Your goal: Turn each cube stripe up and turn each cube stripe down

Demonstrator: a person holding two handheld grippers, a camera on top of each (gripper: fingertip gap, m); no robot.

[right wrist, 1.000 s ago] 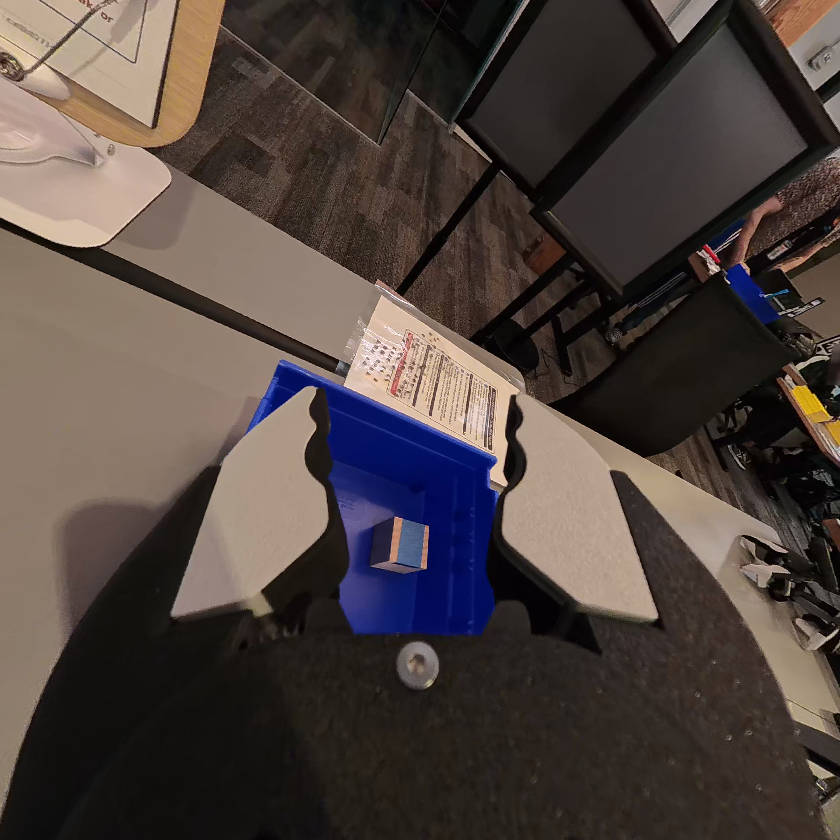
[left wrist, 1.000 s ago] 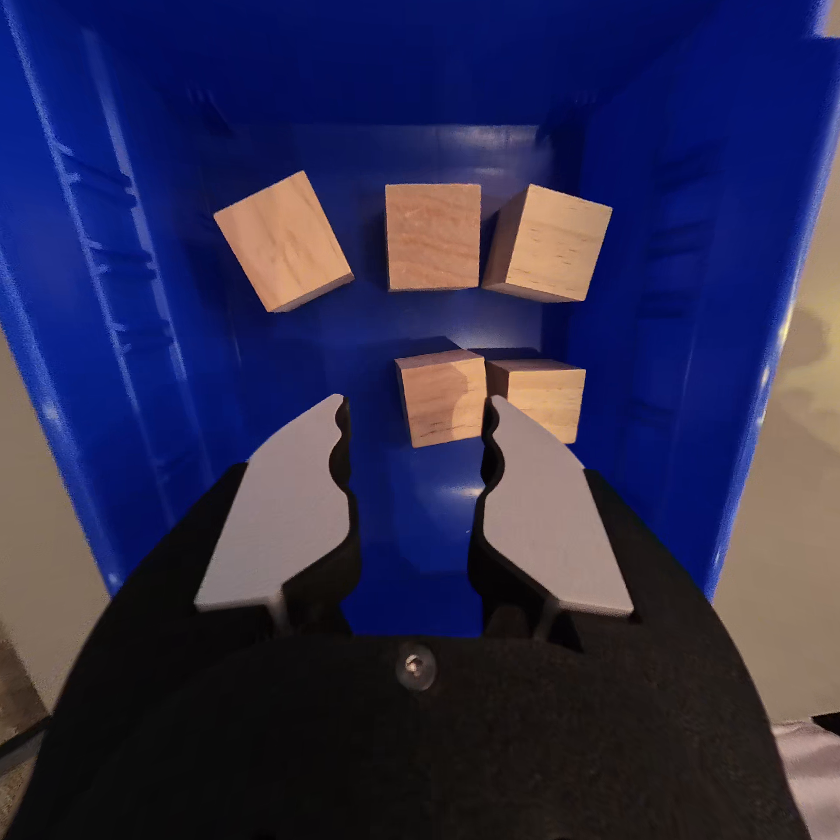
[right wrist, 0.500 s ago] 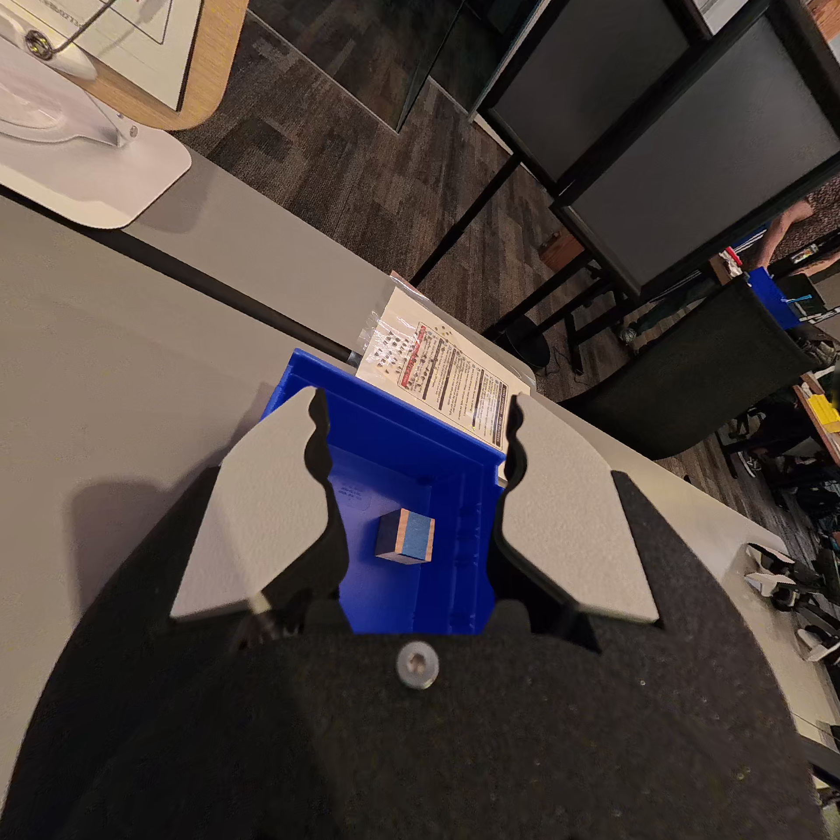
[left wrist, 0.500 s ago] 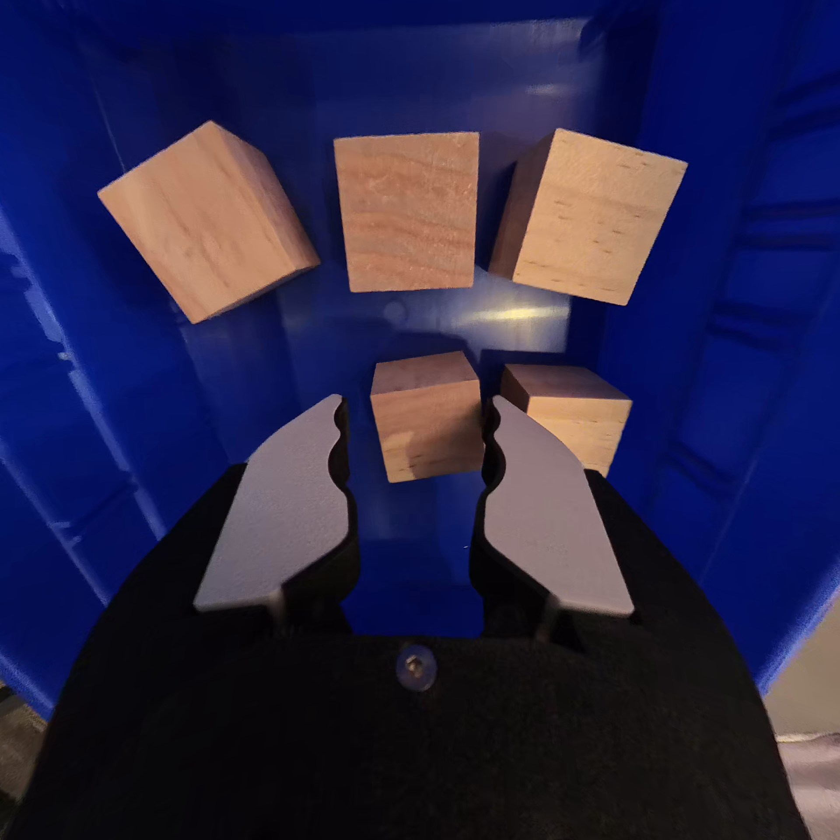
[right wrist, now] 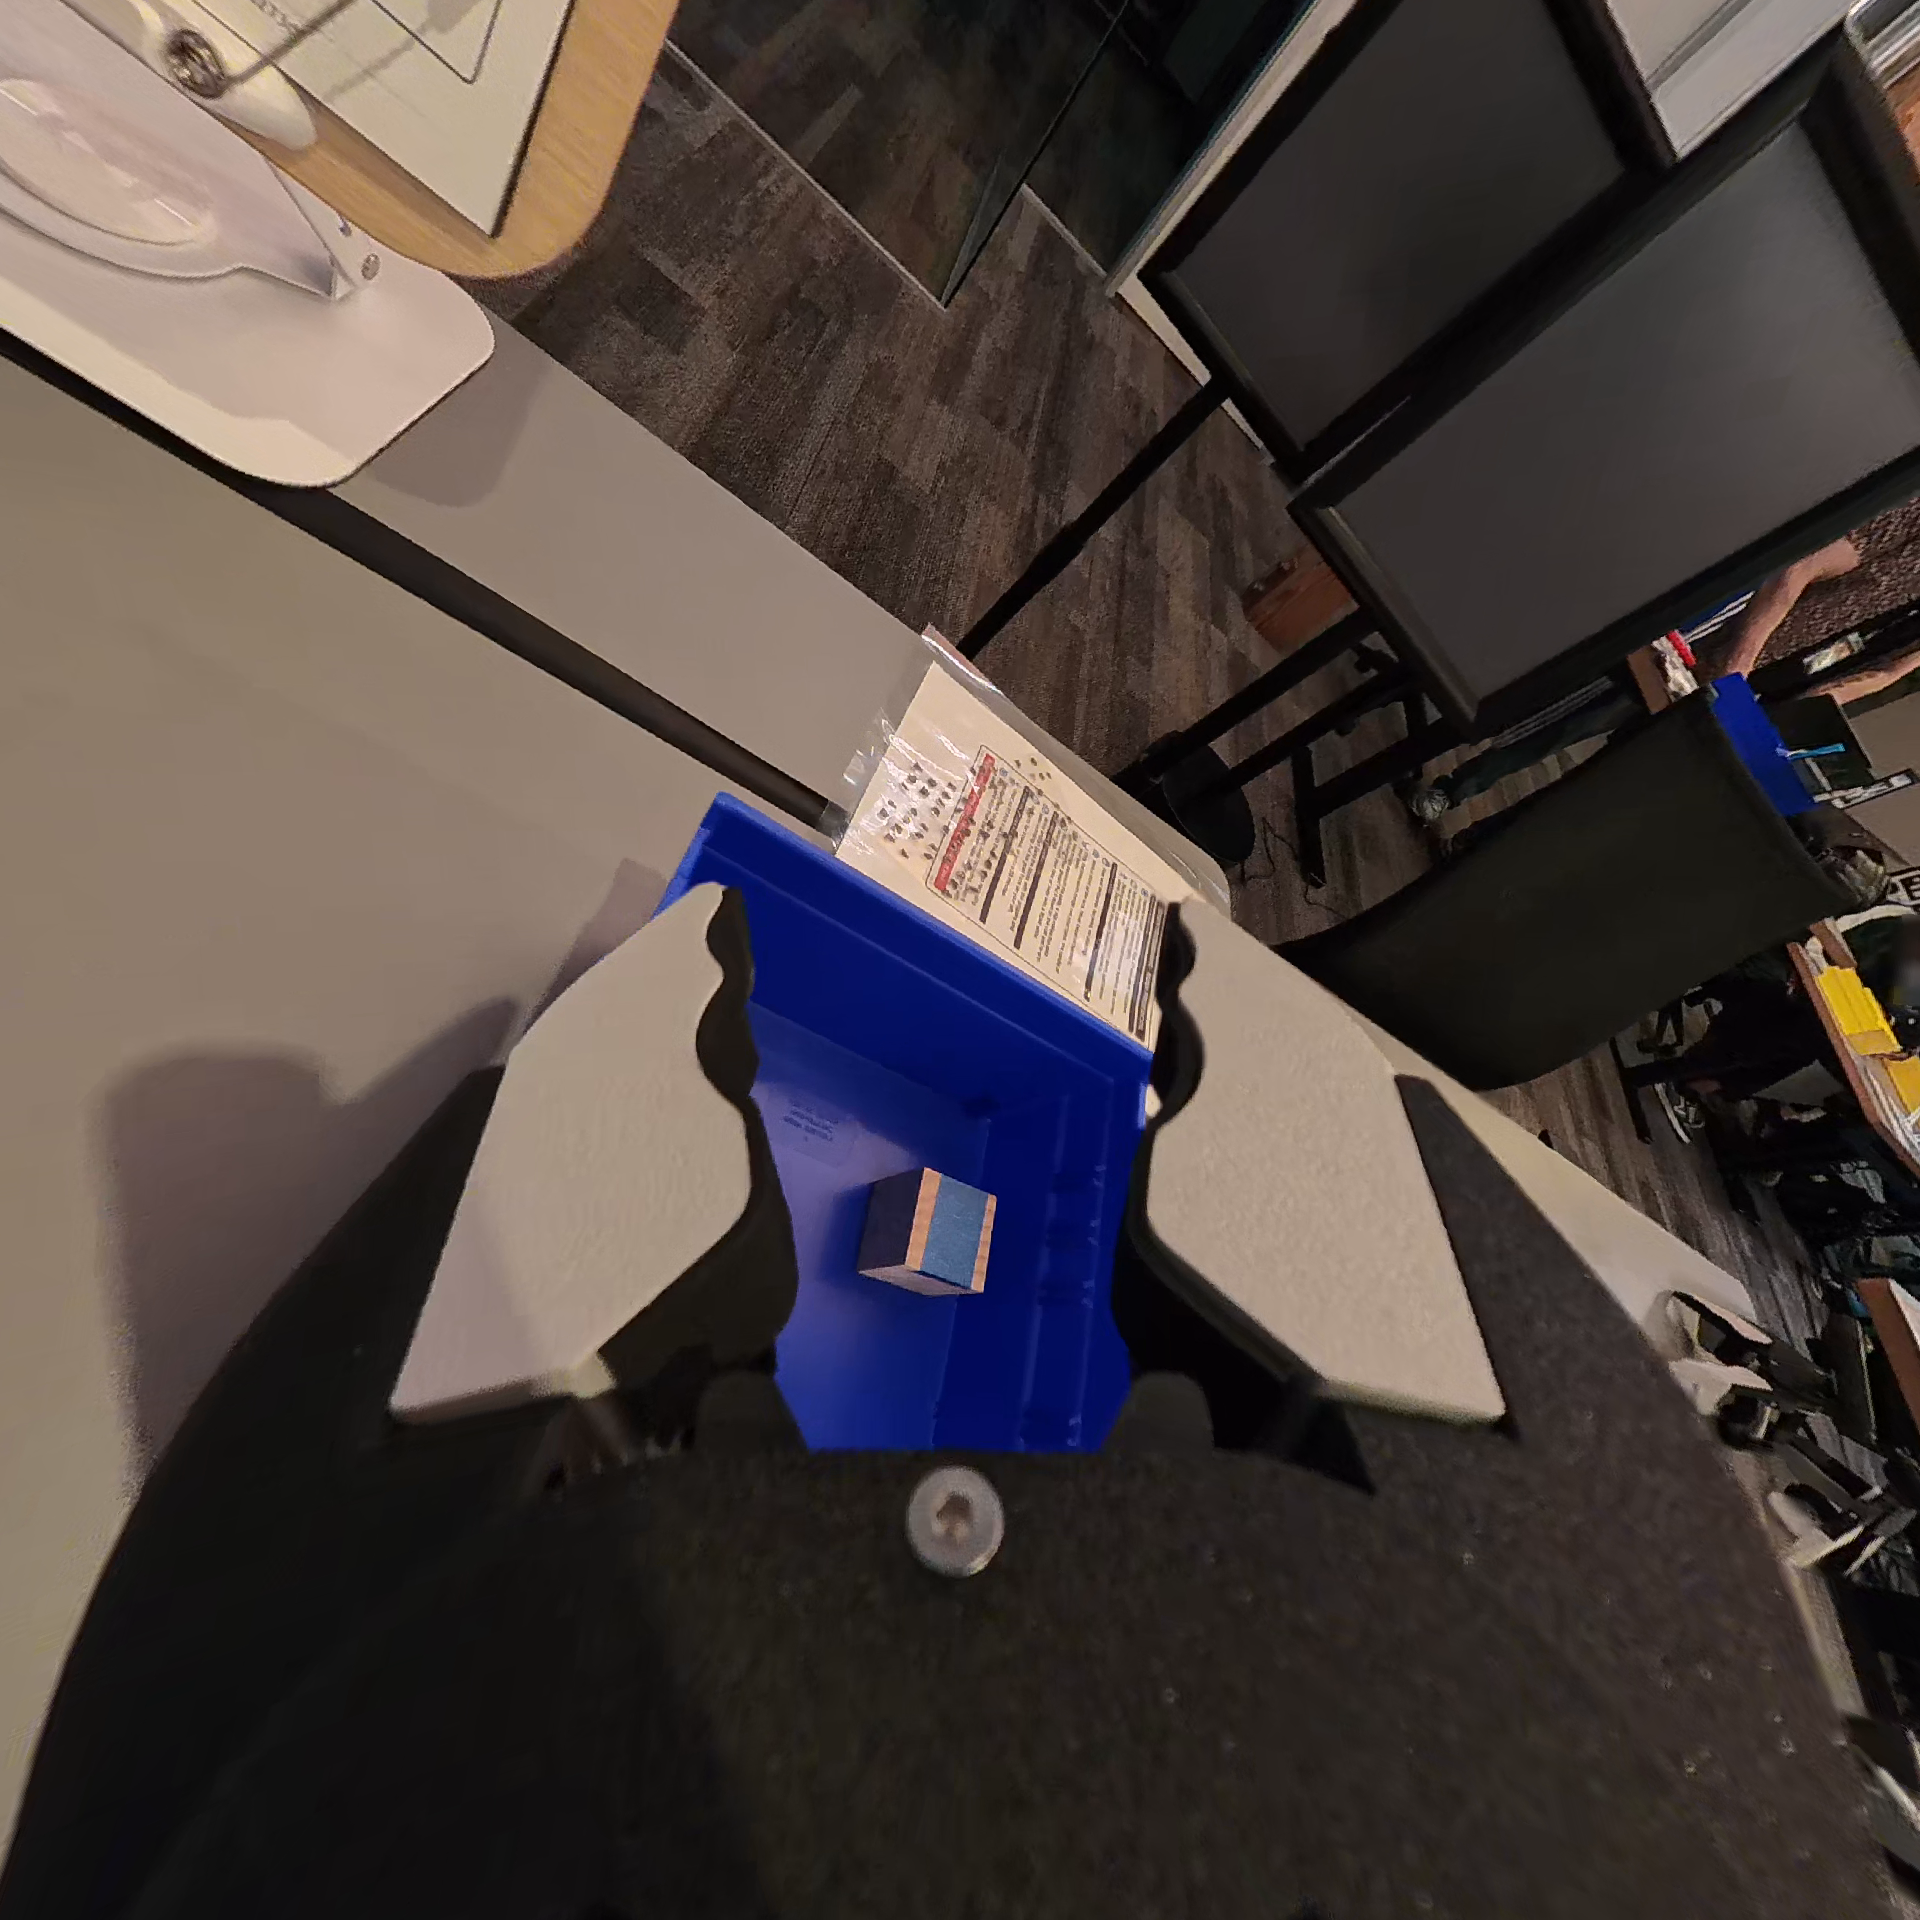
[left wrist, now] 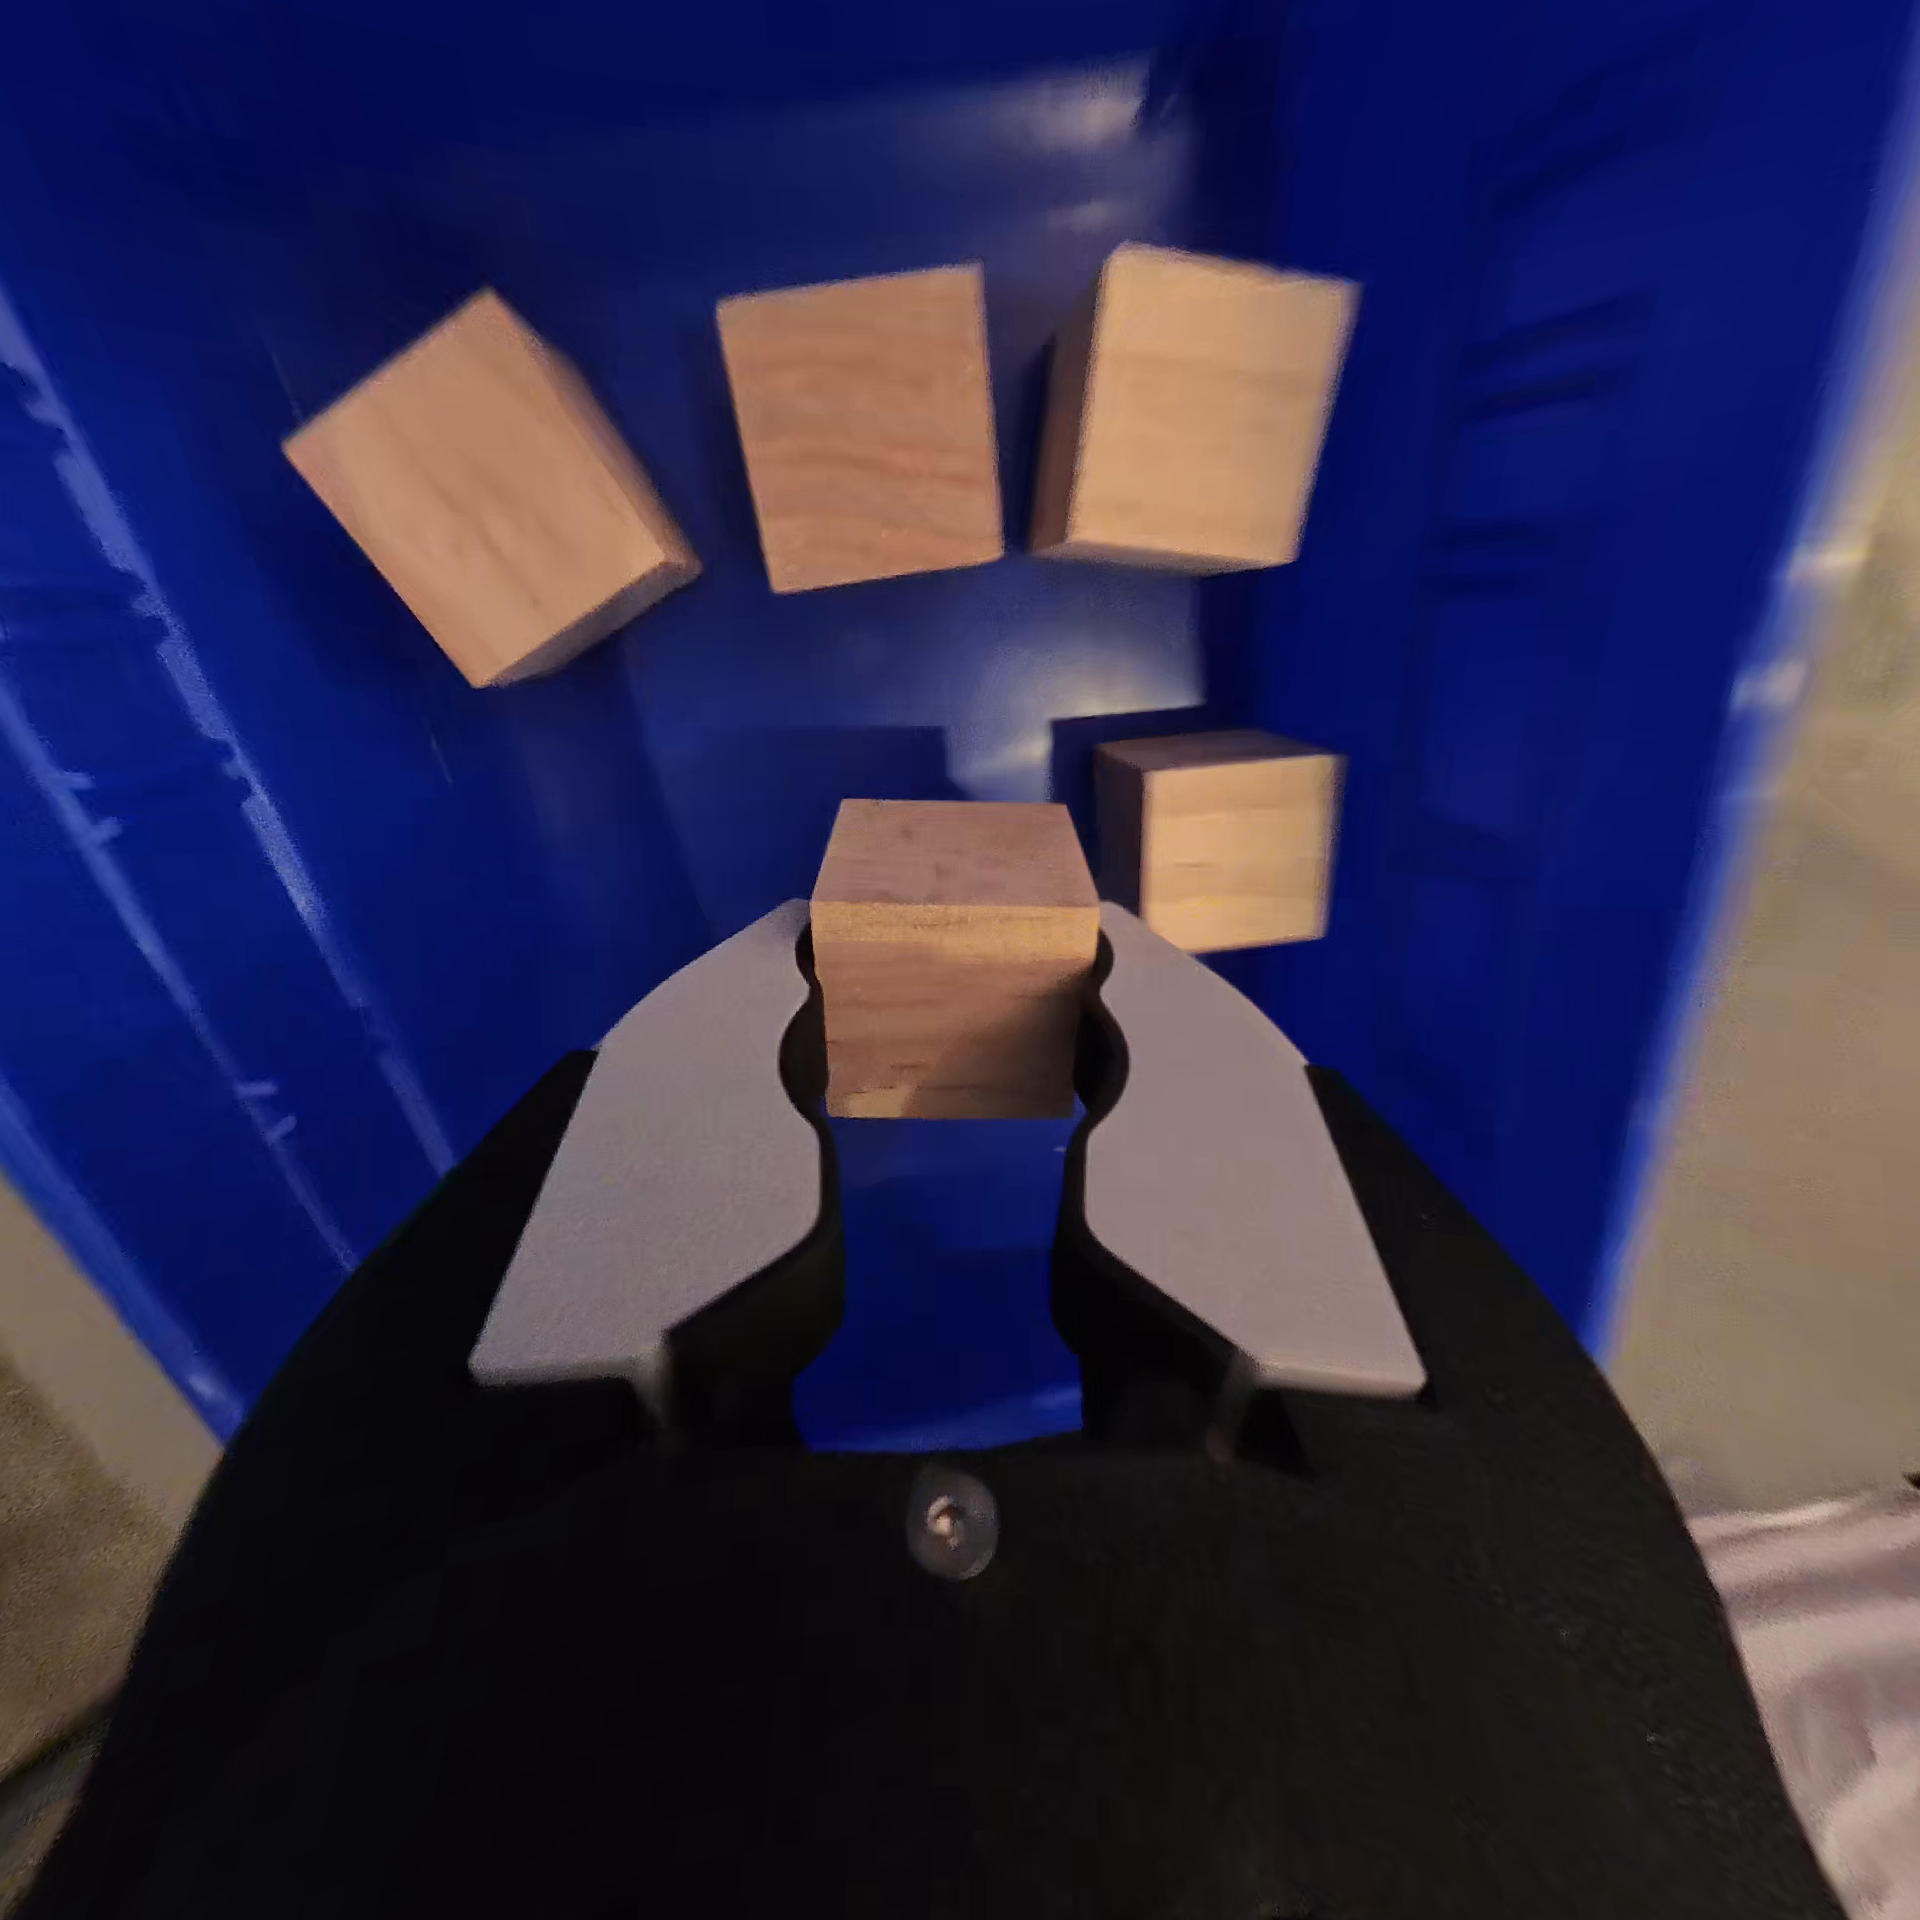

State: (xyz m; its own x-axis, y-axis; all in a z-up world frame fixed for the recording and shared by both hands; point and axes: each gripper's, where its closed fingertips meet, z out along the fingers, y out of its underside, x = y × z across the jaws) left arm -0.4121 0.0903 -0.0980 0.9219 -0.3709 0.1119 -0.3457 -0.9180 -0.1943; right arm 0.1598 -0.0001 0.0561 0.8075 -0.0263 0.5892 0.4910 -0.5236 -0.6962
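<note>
In the left wrist view my left gripper [left wrist: 954,945] is shut on a plain wooden cube [left wrist: 954,987] and holds it above the floor of a blue bin [left wrist: 208,831]. Several other wooden cubes lie on the bin floor: three in a far row [left wrist: 478,488] [left wrist: 862,426] [left wrist: 1195,416] and one to the right [left wrist: 1231,847]. No stripe shows on any of them. In the right wrist view my right gripper [right wrist: 956,956] is open and empty above a second blue bin [right wrist: 914,966]. One cube with a blue stripe on top [right wrist: 928,1231] lies in it.
The bins stand on a grey table [right wrist: 260,831]. A printed sheet in a plastic sleeve [right wrist: 1018,862] lies just past the second bin. A white stand base [right wrist: 208,343] sits at the table's far left. Dark chairs and frames [right wrist: 1558,468] stand on the floor beyond.
My left gripper closed on the near middle cube and lifted it away from its neighbour. My right gripper drifted slightly over its bin, still open.
</note>
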